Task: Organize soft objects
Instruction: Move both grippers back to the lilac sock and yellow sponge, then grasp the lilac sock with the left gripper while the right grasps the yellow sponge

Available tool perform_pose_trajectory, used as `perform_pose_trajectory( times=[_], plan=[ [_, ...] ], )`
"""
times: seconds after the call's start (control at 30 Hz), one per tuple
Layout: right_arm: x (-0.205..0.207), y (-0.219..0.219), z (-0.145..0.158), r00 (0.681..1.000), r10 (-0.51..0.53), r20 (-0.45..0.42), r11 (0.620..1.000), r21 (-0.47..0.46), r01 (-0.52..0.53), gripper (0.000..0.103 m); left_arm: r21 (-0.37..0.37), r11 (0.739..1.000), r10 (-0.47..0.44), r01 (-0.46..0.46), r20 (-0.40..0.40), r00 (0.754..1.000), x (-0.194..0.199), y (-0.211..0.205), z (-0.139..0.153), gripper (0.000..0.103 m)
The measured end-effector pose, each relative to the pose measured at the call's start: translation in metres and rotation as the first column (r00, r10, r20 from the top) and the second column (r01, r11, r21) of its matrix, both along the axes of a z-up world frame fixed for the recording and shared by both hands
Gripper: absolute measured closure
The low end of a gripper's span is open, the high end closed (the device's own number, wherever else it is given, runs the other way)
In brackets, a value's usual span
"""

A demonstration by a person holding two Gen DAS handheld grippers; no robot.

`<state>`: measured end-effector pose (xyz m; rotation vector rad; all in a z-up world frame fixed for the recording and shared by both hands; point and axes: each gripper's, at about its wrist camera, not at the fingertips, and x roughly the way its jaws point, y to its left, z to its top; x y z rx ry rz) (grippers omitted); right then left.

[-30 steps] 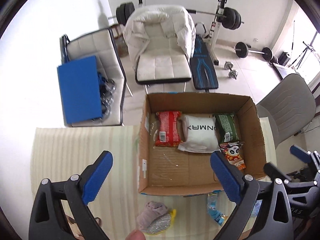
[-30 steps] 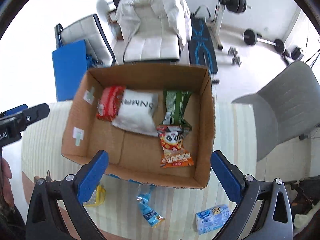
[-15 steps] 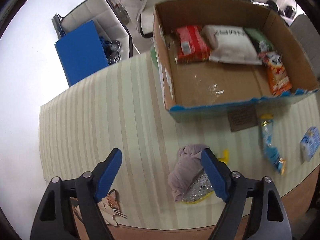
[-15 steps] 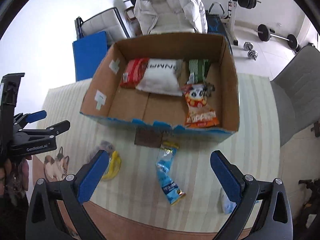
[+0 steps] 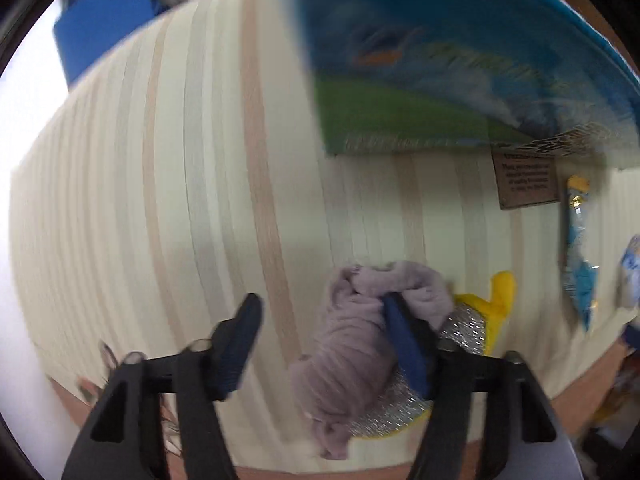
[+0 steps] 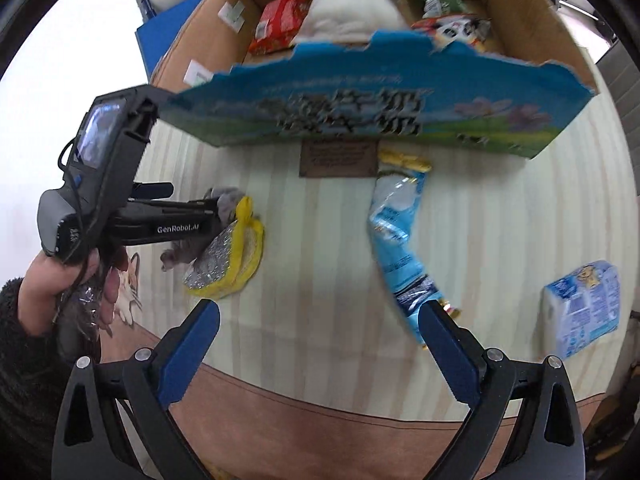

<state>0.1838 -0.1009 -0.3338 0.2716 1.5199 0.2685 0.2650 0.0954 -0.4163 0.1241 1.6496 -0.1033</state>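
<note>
The left gripper (image 5: pixel 320 344), jaws just been closing, half-spread around a crumpled grey cloth (image 5: pixel 352 344) on the table (image 5: pixel 160 200) before the box (image 6: pixel 360 120). The cloth looks light and limp; pinch its bunched middle. The right gripper (image 6: pixel 316 340) hangs wide open, empty.

Both grippers dropped way down toward the table. The left gripper (image 5: pixel 320 320) came down over the purple cloth (image 5: pixel 352 344), jaws closing in, one finger already pushing into it. The right gripper (image 6: pixel 320 336) sank beside the blue packet (image 6: pixel 400 240).
</note>
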Motion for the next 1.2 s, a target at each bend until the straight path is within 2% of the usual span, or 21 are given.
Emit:
perform_pose_trajectory(
  times=[0.07,0.13,0.23,0.4,0.47,0.5,0.53,0.63,0.67,0.77,0.83,0.9,0.97,1.03,1.07,1.17,1.2],
  plan=[
    [0.002,0.012,-0.009,1.000,0.004,-0.020,1.000,0.022,-0.004,0.002,-0.052,0.993,0.100,-0.102,-0.037,0.994,-0.013,0.017,-0.001,0.058],
    [0.006,0.025,-0.018,0.999,0.003,-0.041,0.999,0.032,-0.002,0.002,-0.075,0.980,0.182,-0.186,-0.052,0.982,-0.027,0.032,-0.003,0.059],
    [0.015,0.049,-0.035,0.996,0.009,-0.084,0.998,0.062,-0.004,0.002,-0.098,0.945,0.309,-0.313,-0.055,0.949,-0.050,0.059,-0.004,0.059],
    [0.015,0.093,-0.069,0.986,0.044,-0.163,0.998,0.051,-0.036,0.002,-0.132,0.898,0.413,-0.420,-0.080,0.907,-0.073,0.092,-0.006,0.059],
    [0.014,0.104,-0.085,0.978,0.021,-0.207,0.996,0.084,-0.004,0.015,-0.164,0.871,0.453,-0.463,-0.096,0.886,-0.080,0.105,-0.006,0.056],
    [0.014,0.107,-0.092,0.975,0.014,-0.222,0.995,0.098,0.008,0.028,-0.169,0.859,0.473,-0.483,-0.100,0.876,-0.083,0.111,-0.006,0.052],
    [0.014,0.112,-0.096,0.974,0.015,-0.227,0.995,0.097,0.007,0.033,-0.181,0.844,0.494,-0.504,-0.100,0.864,-0.085,0.118,-0.004,0.052],
    [0.016,0.128,-0.087,0.980,0.109,-0.165,0.993,0.061,-0.100,0.048,-0.207,0.826,0.517,-0.525,-0.093,0.851,-0.093,0.131,0.004,0.052],
    [0.015,0.130,-0.085,0.975,0.150,-0.161,0.988,0.056,-0.143,0.050,-0.215,0.828,0.513,-0.518,-0.085,0.854,-0.093,0.132,0.009,0.052],
    [0.008,0.128,-0.071,0.950,0.279,-0.139,0.959,-0.003,-0.282,0.053,-0.197,0.866,0.458,-0.460,-0.057,0.887,-0.096,0.126,0.017,0.051],
    [0.007,0.123,-0.065,0.923,0.363,-0.129,0.925,-0.069,-0.374,0.053,-0.184,0.889,0.416,-0.419,-0.059,0.908,-0.081,0.118,0.021,0.041],
    [0.010,0.117,-0.060,0.909,0.399,-0.125,0.906,-0.099,-0.411,0.052,-0.194,0.900,0.382,-0.390,-0.080,0.921,-0.083,0.111,0.017,0.041],
    [0.014,0.109,-0.058,0.919,0.371,-0.131,0.922,-0.068,-0.382,0.048,-0.194,0.912,0.343,-0.363,-0.127,0.931,-0.083,0.098,0.003,0.041],
    [0.017,0.098,-0.058,0.941,0.312,-0.132,0.949,-0.001,-0.315,0.036,-0.171,0.927,0.305,-0.334,-0.171,0.937,-0.083,0.084,-0.013,0.040],
    [0.017,0.094,-0.061,0.952,0.271,-0.141,0.963,0.033,-0.269,0.032,-0.157,0.937,0.288,-0.312,-0.157,0.944,-0.083,0.077,-0.014,0.036],
    [0.011,0.084,-0.067,0.966,0.197,-0.165,0.980,0.060,-0.190,0.031,-0.041,0.977,0.205,-0.210,-0.103,0.973,-0.084,0.053,-0.012,0.038],
    [0.009,0.082,-0.070,0.969,0.174,-0.173,0.984,0.059,-0.167,0.031,-0.020,0.980,0.197,-0.200,-0.088,0.976,-0.086,0.048,-0.012,0.047]
  ],
)
